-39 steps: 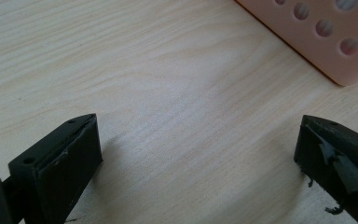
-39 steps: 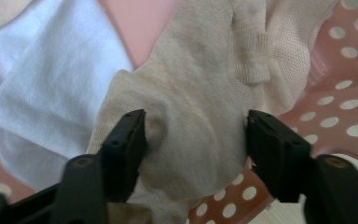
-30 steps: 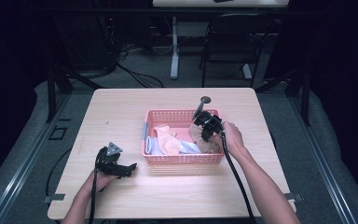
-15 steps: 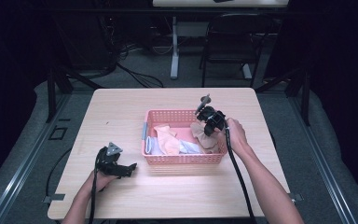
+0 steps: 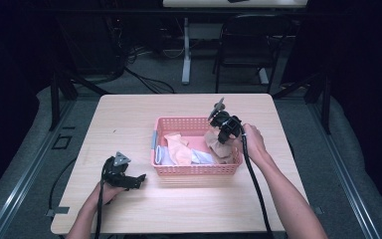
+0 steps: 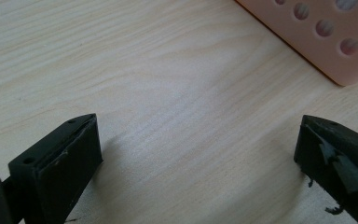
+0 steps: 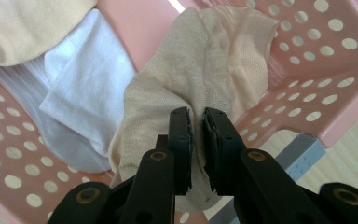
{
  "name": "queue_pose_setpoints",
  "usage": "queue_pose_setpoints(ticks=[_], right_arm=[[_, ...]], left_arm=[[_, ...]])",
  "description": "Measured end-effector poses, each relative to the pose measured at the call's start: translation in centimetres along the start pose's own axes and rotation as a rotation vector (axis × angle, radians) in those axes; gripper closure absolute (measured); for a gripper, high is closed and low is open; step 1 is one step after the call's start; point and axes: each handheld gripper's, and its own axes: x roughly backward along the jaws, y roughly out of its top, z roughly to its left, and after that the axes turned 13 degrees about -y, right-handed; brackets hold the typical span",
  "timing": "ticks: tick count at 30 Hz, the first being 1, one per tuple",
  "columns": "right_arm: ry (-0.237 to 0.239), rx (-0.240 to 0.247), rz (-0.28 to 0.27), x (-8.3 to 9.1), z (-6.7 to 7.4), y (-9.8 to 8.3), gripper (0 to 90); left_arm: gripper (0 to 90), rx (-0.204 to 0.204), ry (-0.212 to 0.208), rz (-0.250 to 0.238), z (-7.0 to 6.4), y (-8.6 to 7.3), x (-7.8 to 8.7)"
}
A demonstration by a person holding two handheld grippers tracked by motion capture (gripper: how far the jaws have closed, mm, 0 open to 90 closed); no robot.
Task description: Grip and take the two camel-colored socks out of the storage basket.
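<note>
Item 1: beige sock [image 7: 205, 70]. Pinched in the right tongs [image 7: 196, 135], whose jaws stand narrow with a fold of the knit between the pads. The jaws have just been closing on this cloth. In the right gripper view the sock spreads from the jaws toward 12 o'clock and drapes toward the corner of the basket at 2 o'clock. Its lower edge passes behind the tongs and is hidden. In the high view the sock [image 5: 218, 145] hangs at 6 o'clock of the right tongs [image 5: 222, 130], over the right end of the basket, its outline hard to make out.

Item 2: pink basket [image 5: 179, 123]. Perforated walls, standing near the middle of the counter [image 5: 129, 114]. In the right gripper view its rim [image 7: 349, 121] is cut off at the frame edges.

Item 3: white cloth [image 7: 88, 98]. Lies in the basket at 9 o'clock of the beige sock, touching it.

Item 4: orange cloth [image 5: 179, 148]. In the basket, left of centre; its top is cut off in the right gripper view.

Item 5: left tongs [image 5: 134, 180]. Resting on the counter at 8 o'clock of the basket, apart from it, jaws wide with bare wood between them; a corner of the basket [image 6: 317, 37] lies at 1 o'clock in the left gripper view.
</note>
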Motion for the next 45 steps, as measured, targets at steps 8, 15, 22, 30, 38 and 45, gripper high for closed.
queue_pose_setpoints(ticks=[8, 15, 22, 30, 38, 45], right_arm=[[-0.001, 0.001, -0.008, 1.3, -0.1, 0.2, 82.4], [-0.012, 0.018, -0.031, 2.9, -0.1, 0.4, 82.4], [-0.010, 0.003, -0.055, 4.0, -0.3, 0.3, 82.3], [-0.021, -0.014, -0.079, 5.5, -1.0, -0.1, 82.4], [-0.028, -0.021, -0.093, 7.4, -2.0, -0.8, 82.3], [-0.043, -0.038, -0.115, 9.0, -2.9, -1.7, 82.3]], left_arm=[[0.3, 0.002, -0.001, -0.003, 0.0, 0.0, 0.0], [0.3, 0.002, 0.000, -0.002, 0.0, 0.0, 0.0], [0.3, 0.000, 0.000, 0.000, 0.0, 0.0, 0.0], [0.3, 0.002, 0.000, -0.002, 0.0, 0.0, 0.0], [0.3, 0.002, 0.000, -0.002, 0.0, 0.0, 0.0], [0.3, 0.000, 0.000, 0.000, 0.0, 0.0, 0.0]])
